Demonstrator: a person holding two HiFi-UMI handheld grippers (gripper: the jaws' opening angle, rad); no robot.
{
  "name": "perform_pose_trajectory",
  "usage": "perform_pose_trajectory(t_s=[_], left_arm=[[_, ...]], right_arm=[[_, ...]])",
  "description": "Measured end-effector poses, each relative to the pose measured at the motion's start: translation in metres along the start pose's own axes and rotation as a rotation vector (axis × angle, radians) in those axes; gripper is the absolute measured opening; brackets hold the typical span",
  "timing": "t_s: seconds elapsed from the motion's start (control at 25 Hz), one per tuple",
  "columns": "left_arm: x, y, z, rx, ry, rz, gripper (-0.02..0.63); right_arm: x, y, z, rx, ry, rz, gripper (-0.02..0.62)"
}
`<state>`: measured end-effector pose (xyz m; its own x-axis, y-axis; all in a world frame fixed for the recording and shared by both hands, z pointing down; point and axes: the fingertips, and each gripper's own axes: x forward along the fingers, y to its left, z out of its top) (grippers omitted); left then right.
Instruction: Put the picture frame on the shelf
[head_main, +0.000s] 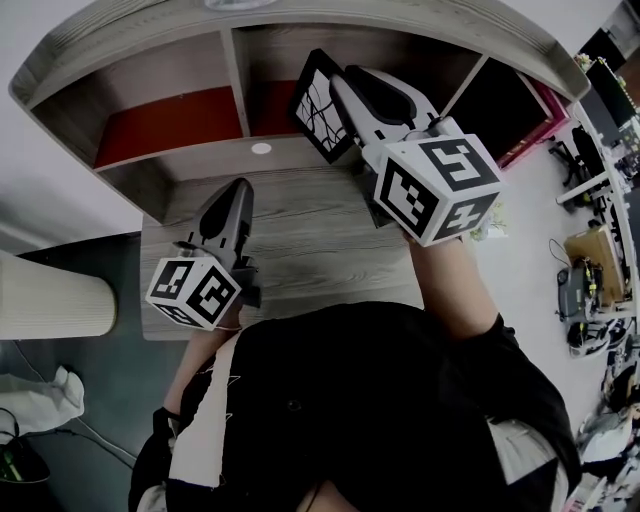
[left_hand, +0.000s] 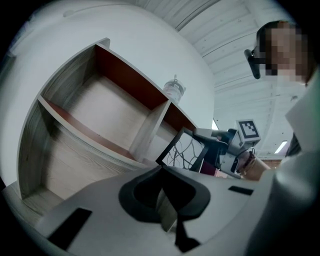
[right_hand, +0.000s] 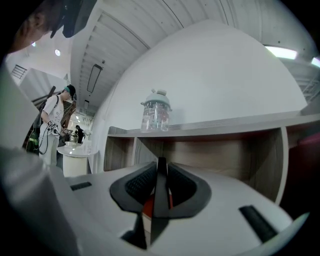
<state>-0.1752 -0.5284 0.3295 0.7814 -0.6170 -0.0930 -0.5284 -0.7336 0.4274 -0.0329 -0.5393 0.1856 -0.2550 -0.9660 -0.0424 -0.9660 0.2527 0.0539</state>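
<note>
The picture frame (head_main: 318, 100), black-edged with a white print of dark branching lines, is held upright in front of the shelf's middle compartment (head_main: 290, 70). My right gripper (head_main: 336, 78) is shut on its right edge. The right gripper view shows the frame (right_hand: 161, 182) edge-on between the pads, with the wooden shelf (right_hand: 215, 152) beyond. In the left gripper view the frame (left_hand: 184, 150) and the right gripper (left_hand: 200, 136) show at the right of the shelf (left_hand: 90, 135). My left gripper (head_main: 236, 188) hangs low over the desk, jaws together and holding nothing.
The shelf unit has red back panels (head_main: 170, 120) and stands on a wooden desk (head_main: 300, 240). A clear jar (right_hand: 156, 111) stands on its top board. A beige cylinder (head_main: 50, 295) is at the left and a pink cabinet (head_main: 535, 115) at the right. A person (right_hand: 52, 125) stands far off.
</note>
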Motion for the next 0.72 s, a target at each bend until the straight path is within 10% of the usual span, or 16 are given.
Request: perform_pose_trajectory(t_s=[0.72], left_arm=[[0.038, -0.025, -0.007, 0.001, 0.034, -0.047, 0.011]], right_arm=[[-0.023, -0.031, -0.008, 0.047, 0.010, -0.058, 0.075]])
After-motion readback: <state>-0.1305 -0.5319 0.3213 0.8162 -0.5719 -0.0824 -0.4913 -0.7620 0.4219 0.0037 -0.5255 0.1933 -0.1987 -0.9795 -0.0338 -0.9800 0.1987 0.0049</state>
